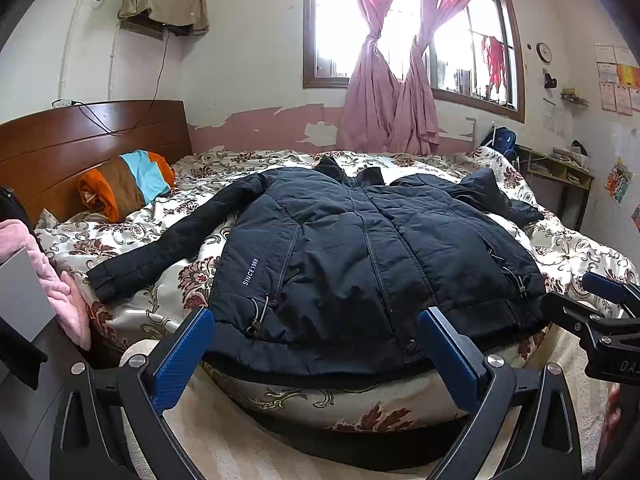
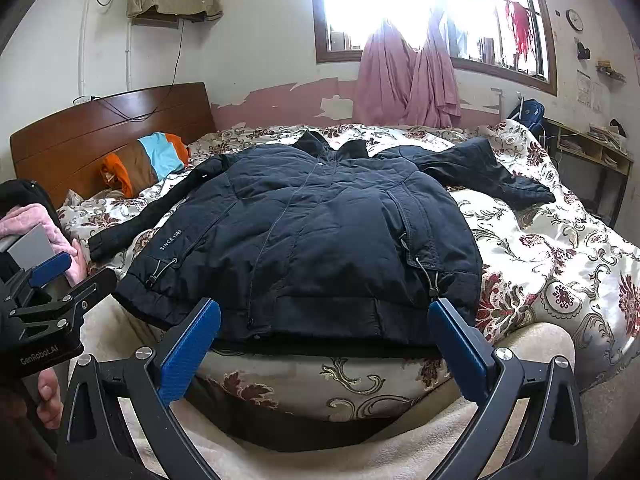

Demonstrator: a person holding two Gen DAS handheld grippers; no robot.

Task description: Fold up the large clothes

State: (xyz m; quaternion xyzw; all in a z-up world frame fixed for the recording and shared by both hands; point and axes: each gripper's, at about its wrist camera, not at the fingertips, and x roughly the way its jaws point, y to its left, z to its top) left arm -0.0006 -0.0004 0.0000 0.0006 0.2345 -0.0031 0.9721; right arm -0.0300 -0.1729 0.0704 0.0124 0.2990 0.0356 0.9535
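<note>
The left gripper point(image 1: 316, 320) hangs with its blue fingers spread wide and empty, just short of the hem of a dark navy jacket point(image 1: 360, 240). The right gripper point(image 2: 324, 316) is likewise spread apart and empty at the same hem. The jacket lies flat, front up and zipped, sleeves out to both sides, on the floral quilt point(image 2: 560, 248) of the bed, near a striped pillow point(image 1: 128, 184) by the wooden headboard point(image 1: 80, 140).

The left gripper point(image 1: 316, 344) and the right gripper point(image 2: 326, 336) are held level and side by side, jaws spread wide, with nothing between the blue fingers point(image 1: 188, 354). A thumb point(image 2: 50, 398) is seen behind the left gripper.
</note>
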